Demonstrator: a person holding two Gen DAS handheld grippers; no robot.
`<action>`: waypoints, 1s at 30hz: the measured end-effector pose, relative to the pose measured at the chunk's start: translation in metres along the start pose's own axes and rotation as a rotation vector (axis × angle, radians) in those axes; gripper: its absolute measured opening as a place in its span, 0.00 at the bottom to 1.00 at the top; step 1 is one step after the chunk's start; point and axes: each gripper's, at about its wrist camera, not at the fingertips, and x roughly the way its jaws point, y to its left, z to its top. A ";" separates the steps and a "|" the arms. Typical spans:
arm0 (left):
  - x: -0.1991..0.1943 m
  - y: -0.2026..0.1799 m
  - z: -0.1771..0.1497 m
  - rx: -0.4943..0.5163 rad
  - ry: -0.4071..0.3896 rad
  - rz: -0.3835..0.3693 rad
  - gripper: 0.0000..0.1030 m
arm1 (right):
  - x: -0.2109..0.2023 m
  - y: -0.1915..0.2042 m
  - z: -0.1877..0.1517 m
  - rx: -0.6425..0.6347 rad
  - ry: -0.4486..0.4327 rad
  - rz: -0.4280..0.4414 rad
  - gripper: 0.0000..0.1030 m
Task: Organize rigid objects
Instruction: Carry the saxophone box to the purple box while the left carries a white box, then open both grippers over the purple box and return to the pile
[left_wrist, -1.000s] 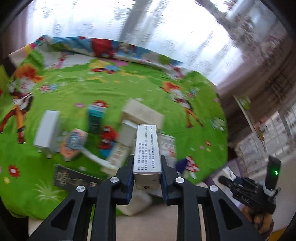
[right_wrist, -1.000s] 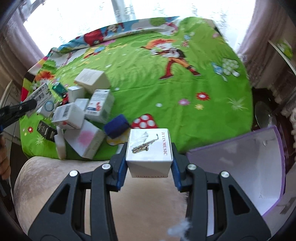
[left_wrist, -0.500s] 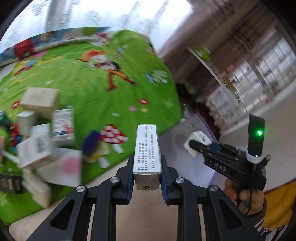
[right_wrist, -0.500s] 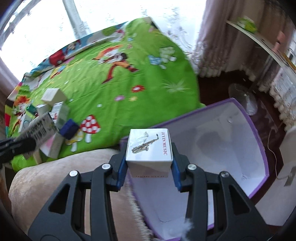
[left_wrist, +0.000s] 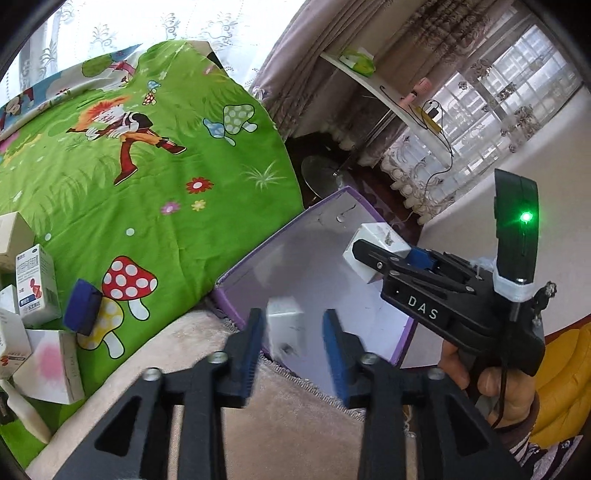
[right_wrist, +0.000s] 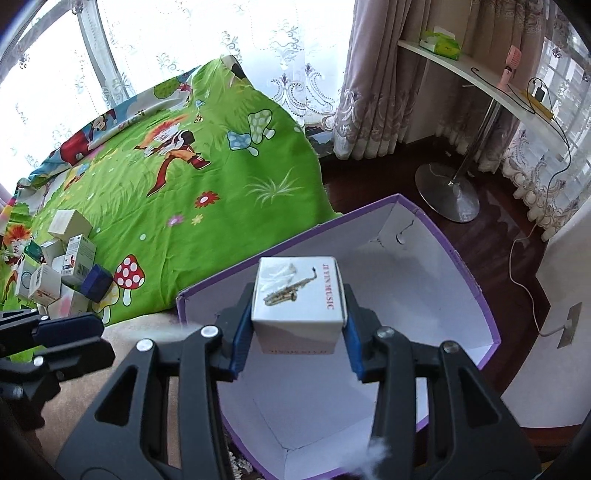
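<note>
My left gripper (left_wrist: 294, 332) hovers over the near corner of the purple box (left_wrist: 258, 254), jaws opening. A narrow white box (left_wrist: 284, 326) is blurred between its fingers, clear of both pads. Over the white inside of the purple box (right_wrist: 406, 240) my right gripper (right_wrist: 297, 332) is opening too. The white saxophone box (right_wrist: 299, 295) still sits between its blue pads with slim gaps at its sides. The left wrist view shows that gripper (left_wrist: 369, 254) from the side, the white box (left_wrist: 373, 236) tilted at its tip.
Several small cartons (left_wrist: 37, 284) and a dark blue box (left_wrist: 81, 310) lie on the green cartoon sheet (left_wrist: 147, 184) at left. A beige rug (left_wrist: 295, 424) runs below. A table's steel foot (right_wrist: 447, 195) and a cable stand beyond. A hand (left_wrist: 509, 387) holds the right gripper.
Both grippers swung right, from the cartons on the sheet to above the purple box. Both jaws have widened. The narrow box has left the left pads and the saxophone box has shifted.
</note>
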 end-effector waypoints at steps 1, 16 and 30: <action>-0.001 0.001 -0.001 0.000 -0.006 0.005 0.44 | 0.000 0.001 0.000 0.002 -0.001 0.004 0.56; -0.053 0.038 -0.018 -0.073 -0.129 0.087 0.53 | -0.022 0.030 0.003 -0.060 -0.090 0.136 0.82; -0.136 0.130 -0.070 -0.307 -0.298 0.091 0.53 | -0.033 0.089 0.002 -0.167 -0.077 0.233 0.82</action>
